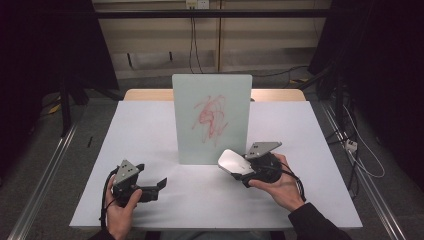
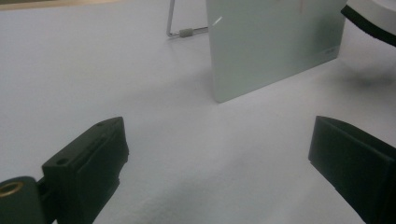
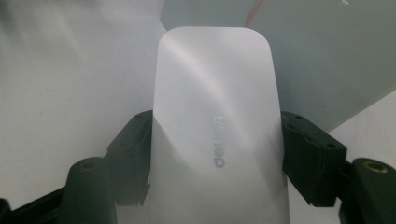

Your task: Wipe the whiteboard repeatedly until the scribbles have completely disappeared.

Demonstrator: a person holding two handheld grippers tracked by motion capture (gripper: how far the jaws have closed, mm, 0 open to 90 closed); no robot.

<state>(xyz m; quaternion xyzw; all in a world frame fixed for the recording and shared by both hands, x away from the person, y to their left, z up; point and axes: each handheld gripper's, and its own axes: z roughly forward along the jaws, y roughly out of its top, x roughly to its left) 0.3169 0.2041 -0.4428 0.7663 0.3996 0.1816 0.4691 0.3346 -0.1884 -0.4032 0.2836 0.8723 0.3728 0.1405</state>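
Two grippers: my right gripper (image 1: 239, 167), fingers clamped on the white plastic eraser (image 1: 233, 162), must press flat against the scribbled upright whiteboard (image 1: 212, 120); left gripper (image 1: 159, 186) fingers apart, idle on the surface (image 1: 150, 130).

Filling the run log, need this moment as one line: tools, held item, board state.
right tool: shut on white eraser, near board's lower right | left tool: open, empty, over table | whiteboard: upright, red scribble unwiped

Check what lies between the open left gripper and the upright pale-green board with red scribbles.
Nothing: in the high view, only bare white tabletop separates the left gripper from the upright pale-green board; the left gripper view agrees.
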